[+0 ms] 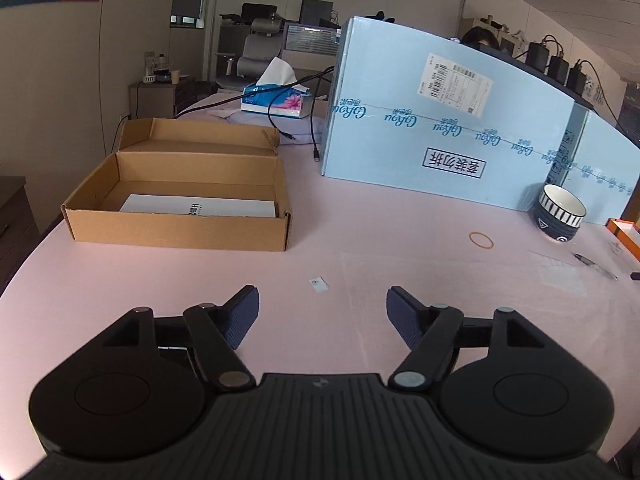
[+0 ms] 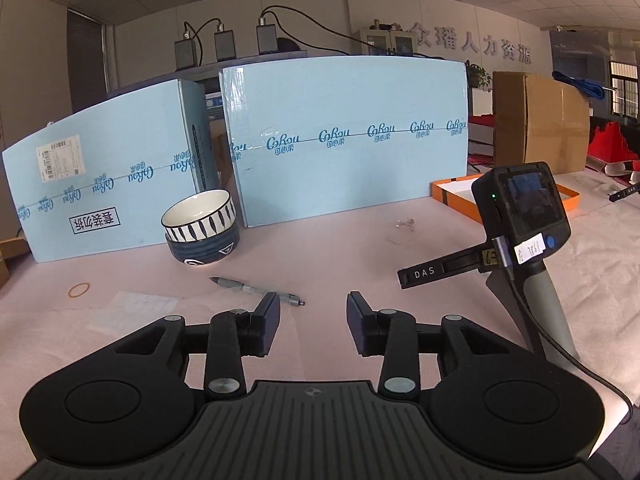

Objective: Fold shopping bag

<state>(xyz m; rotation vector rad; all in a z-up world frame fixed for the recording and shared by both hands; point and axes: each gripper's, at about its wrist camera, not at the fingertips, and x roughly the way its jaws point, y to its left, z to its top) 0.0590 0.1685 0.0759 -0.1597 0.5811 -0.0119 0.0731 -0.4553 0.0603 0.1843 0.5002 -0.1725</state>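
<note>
office: desk chair (image 1: 256,54) and monitors (image 1: 310,38) behind, wall lettering (image 2: 472,46), shipping cartons (image 2: 344,136) on table.

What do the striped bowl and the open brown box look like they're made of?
The striped bowl: likely glazed ceramic, going by its glossy white inside and thick rim with painted dark stripes. The open brown box: corrugated cardboard, matte, with folded flaps and raw cut edges.
</note>
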